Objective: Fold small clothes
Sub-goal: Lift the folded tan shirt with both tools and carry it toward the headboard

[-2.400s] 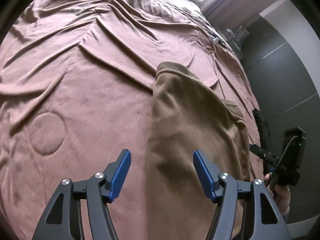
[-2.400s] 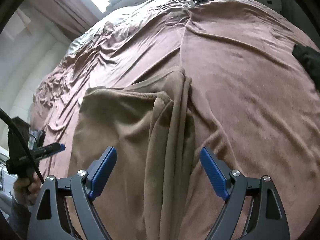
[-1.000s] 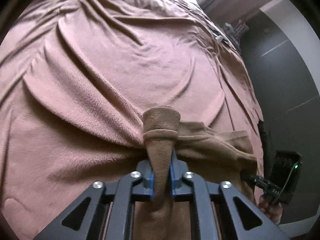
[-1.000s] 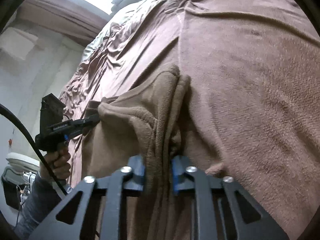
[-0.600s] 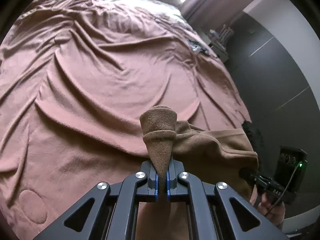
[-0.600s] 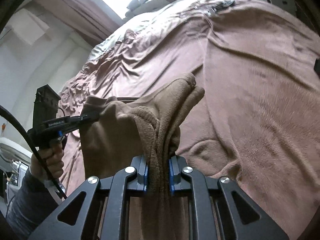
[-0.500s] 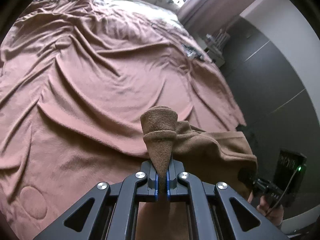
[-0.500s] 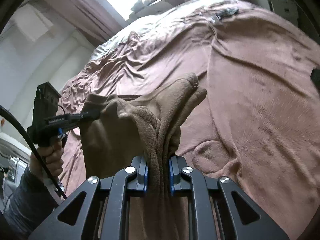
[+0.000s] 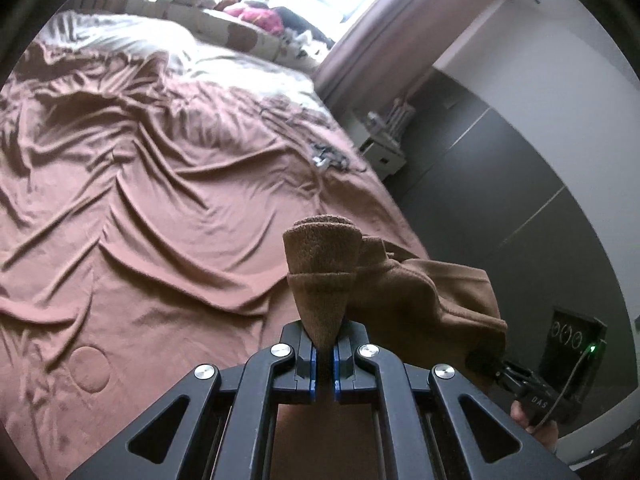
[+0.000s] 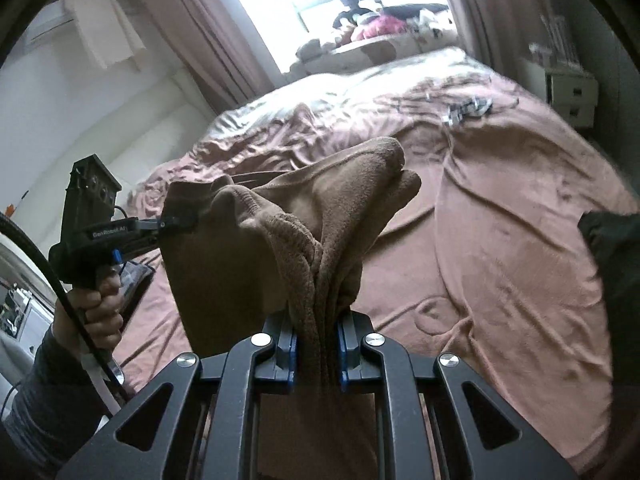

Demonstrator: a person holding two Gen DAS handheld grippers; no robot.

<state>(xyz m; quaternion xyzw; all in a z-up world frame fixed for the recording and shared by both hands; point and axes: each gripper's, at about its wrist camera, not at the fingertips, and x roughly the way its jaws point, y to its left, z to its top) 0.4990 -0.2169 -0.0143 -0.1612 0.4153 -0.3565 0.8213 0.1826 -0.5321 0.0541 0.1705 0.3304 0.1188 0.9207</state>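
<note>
A tan-brown knit garment [image 9: 404, 292] hangs in the air above the bed, held at two corners. My left gripper [image 9: 324, 356] is shut on one bunched corner, which sticks up past the blue pads. My right gripper [image 10: 316, 344] is shut on the other corner of the garment [image 10: 248, 248], several gathered layers between its pads. The cloth stretches between the two grippers. In the right wrist view the left gripper [image 10: 176, 222] shows at the left, a hand [image 10: 96, 312] around its handle. In the left wrist view the right gripper [image 9: 496, 366] shows at the lower right.
A rumpled pinkish-brown blanket [image 9: 160, 208] covers the bed below. Small metallic items [image 10: 468, 110] lie near its far edge. A dark cloth [image 10: 612, 248] sits at the right. White drawers [image 10: 572, 92], curtains and a window sill with soft toys [image 9: 248, 12] stand behind.
Both grippers closed on the garment's corners and lifted it off the blanket. They have risen well above the bed and tilted up, so the window and far wall now show.
</note>
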